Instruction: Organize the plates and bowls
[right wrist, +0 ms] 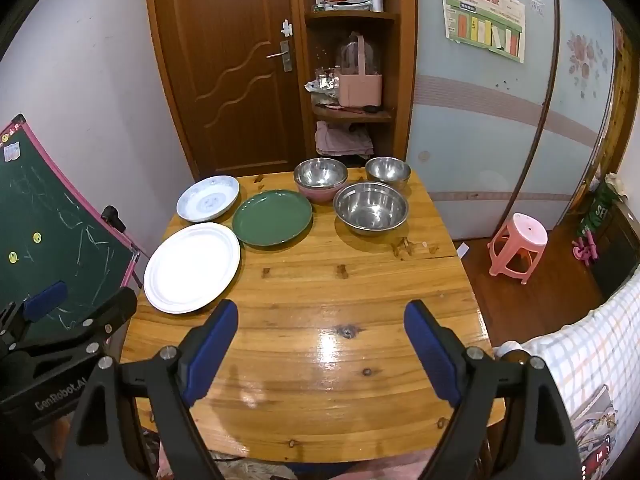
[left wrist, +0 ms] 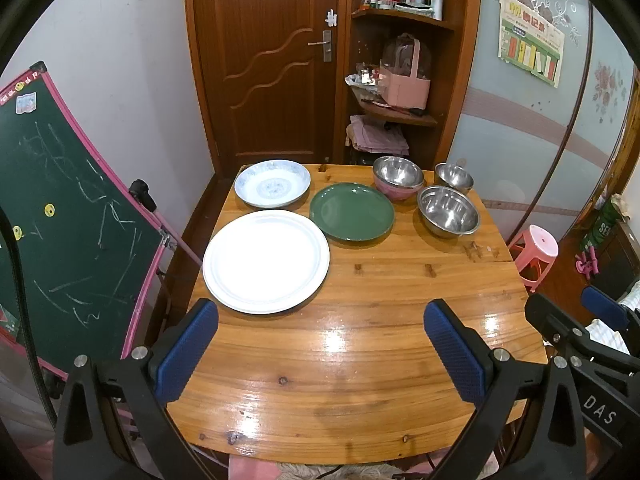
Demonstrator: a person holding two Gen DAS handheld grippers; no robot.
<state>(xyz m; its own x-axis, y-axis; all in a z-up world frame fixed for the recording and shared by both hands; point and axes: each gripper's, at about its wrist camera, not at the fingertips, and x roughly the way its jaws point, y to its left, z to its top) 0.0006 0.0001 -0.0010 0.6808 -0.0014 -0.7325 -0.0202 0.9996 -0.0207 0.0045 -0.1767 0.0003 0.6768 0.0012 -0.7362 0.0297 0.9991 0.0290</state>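
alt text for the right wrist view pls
The open right gripper hovers empty over a wooden table. Ahead lie a white plate, a green plate and a blue patterned plate, with three steel bowls to their right.

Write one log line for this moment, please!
left gripper: open, empty | right gripper: open, empty | plates, bowls: untouched on table
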